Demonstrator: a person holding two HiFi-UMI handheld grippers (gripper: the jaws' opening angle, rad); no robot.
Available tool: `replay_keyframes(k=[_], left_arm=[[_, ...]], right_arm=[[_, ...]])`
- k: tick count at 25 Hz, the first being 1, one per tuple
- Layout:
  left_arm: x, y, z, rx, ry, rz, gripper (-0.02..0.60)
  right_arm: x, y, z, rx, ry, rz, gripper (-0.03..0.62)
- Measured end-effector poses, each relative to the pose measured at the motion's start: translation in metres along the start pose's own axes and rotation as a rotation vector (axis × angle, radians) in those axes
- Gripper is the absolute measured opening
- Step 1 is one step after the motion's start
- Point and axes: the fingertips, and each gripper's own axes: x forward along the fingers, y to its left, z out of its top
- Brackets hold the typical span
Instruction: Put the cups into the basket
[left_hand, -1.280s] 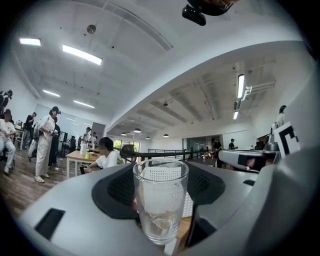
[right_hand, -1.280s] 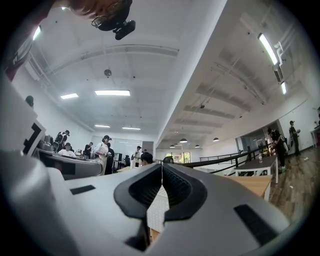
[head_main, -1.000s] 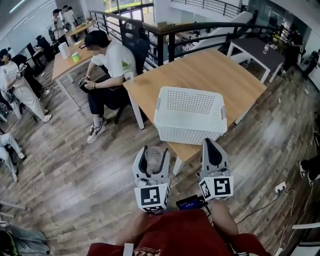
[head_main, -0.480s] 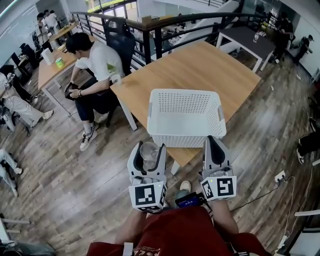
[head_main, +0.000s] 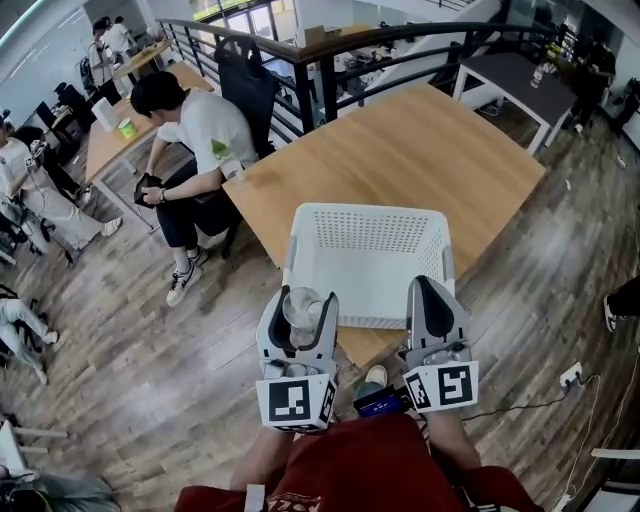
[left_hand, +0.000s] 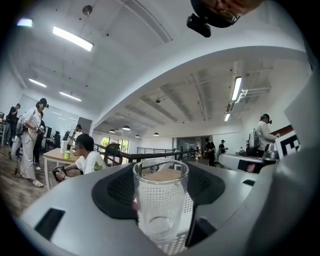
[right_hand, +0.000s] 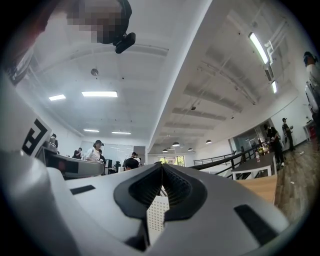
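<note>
1. The cup is clear and glossy; glass or plastic cannot be told.
2. The basket is white matt plastic with perforated walls.
3. The table, from the basket toward 12 o'clock, is smooth pale wood.
4. The floor at 9 o'clock is darker, grainy wood planks.
5. The left gripper and right gripper have grey matt shells, ribbed black inside.

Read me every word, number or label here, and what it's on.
None reads as text.
Black-and-white square markers on the left gripper and right gripper: patterns, not letters.
Print on the red shirt: too small.
Green logo on the seated person's white T-shirt: blurred.
Clear glass cup: no print.
</note>
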Motion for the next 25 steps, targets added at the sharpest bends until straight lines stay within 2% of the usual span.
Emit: replay_keyframes(k=[9, 19, 25], left_arm=[[0.070, -0.021, 0.000, 0.011, 0.035, 0.006, 0.287], [0.117, -0.036, 0.001, 0.005, 0.041, 0.030, 0.287], [0.136, -0.031, -0.010, 0.006, 0.064, -0.013, 0.287]], right_arm=[[0.040, -0.047, -0.004, 0.033, -0.006, 0.035, 0.011], [0.074, -0.087, -0.005, 0.057, -0.010, 0.059, 0.011], [0.086, -0.093, -0.010, 0.035, 0.005, 0.023, 0.011]])
